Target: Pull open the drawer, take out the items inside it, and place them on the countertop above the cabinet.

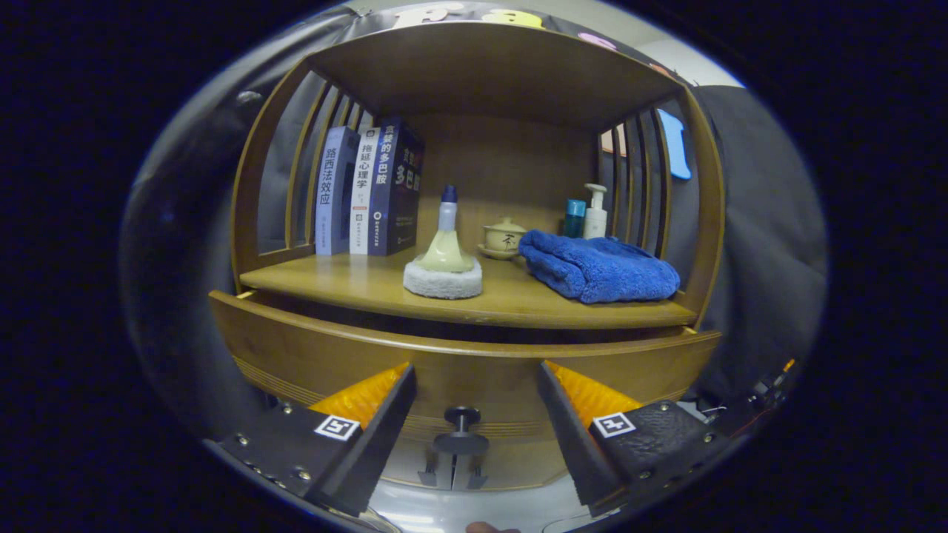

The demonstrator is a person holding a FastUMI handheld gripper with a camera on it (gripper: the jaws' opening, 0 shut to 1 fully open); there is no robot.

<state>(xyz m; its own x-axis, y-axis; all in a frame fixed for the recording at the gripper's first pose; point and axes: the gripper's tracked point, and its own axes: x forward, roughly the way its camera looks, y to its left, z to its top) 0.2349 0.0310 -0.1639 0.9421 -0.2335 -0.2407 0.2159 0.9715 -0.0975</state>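
The wooden cabinet's drawer (296, 348) stands pulled out a little, with a dark gap between its front and the countertop (355, 285) above. What lies inside the drawer is hidden. Its dark round knob (461, 428) sits between my fingers, clear of both. My gripper (475, 369) is open, the fingertips close to the drawer front and a wide gap between them.
On the countertop stand three books (366, 192) at the back left, a brush on a white pad (443, 263) in the middle, a small lidded pot (503, 237), two bottles (586, 213) and a folded blue towel (600, 268). Slatted side walls and a top board close in the shelf.
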